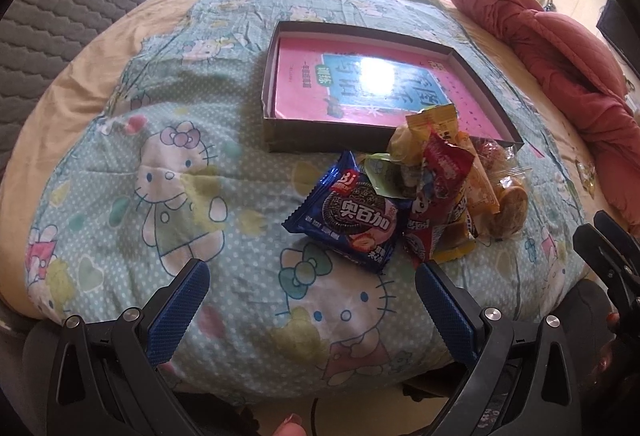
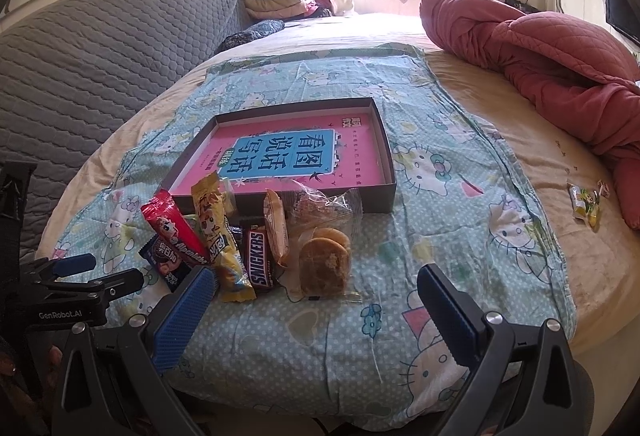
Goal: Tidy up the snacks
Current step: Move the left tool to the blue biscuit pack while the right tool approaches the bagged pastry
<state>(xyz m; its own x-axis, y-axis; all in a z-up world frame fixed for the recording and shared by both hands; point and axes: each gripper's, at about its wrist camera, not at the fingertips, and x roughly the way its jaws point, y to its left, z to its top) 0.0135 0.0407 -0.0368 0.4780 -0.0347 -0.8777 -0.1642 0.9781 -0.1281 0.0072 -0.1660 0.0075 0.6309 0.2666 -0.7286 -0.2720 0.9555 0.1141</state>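
Two grippers, left (image 1: 312, 292) and right (image 2: 316, 300), fingers wide, snack pile (image 2: 256, 244) touching box (image 2: 384, 192) edge

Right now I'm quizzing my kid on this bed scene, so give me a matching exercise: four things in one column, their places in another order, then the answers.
Things
1. blue Oreo-style cookie packet
2. clear bag of round pastries
3. pink book
4. small yellow-green snack packet

Places
A. inside the shallow dark cardboard box
B. alone on the beige sheet near the red quilt
C. left end of the snack pile
D. right end of the snack pile

Pairs: 1-C, 2-D, 3-A, 4-B
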